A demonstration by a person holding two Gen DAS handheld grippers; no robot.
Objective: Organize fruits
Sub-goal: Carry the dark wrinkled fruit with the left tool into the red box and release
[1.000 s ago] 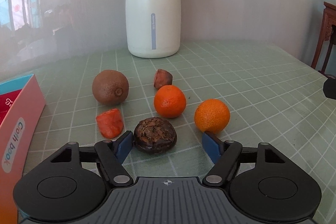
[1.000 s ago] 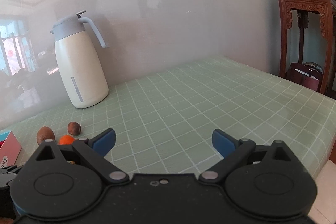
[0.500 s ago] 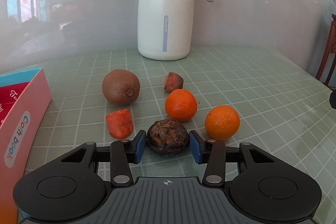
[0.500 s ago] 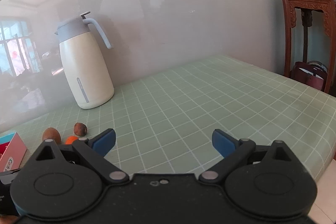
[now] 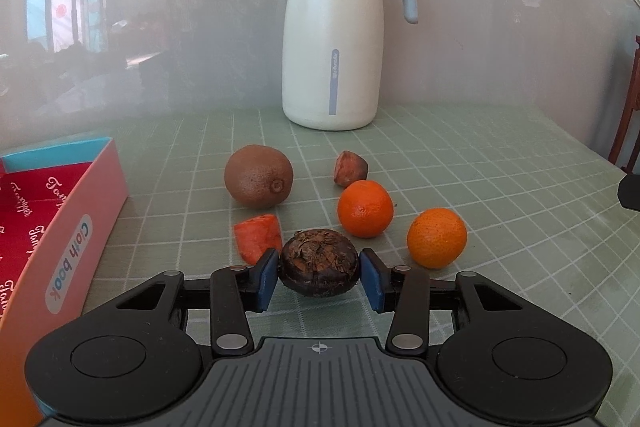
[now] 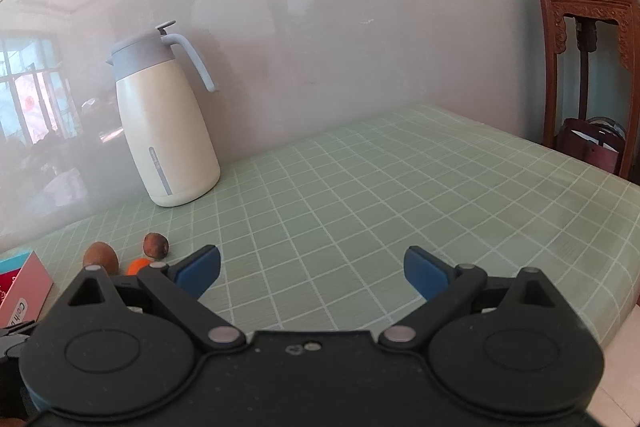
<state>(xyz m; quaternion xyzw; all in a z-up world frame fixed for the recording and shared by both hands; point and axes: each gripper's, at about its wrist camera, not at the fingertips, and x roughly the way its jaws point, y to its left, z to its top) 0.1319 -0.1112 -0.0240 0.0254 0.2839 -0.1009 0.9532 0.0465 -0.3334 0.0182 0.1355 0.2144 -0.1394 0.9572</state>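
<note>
Left wrist view: left gripper has its blue fingers clamped on the dark water chestnut at its widest sides, low over the table; cannot tell if it's lifted clear. Looks light, hard, flaky skin on top, rounded flanks likely slick, so a mid-height grip across the widest part seems right. Carrot piece, kiwi, two tangerines and a second chestnut sit just beyond; pink box to the left. Right wrist view: right gripper fingers spread wide, holding nothing, above bare table, thermos at the wall
</note>
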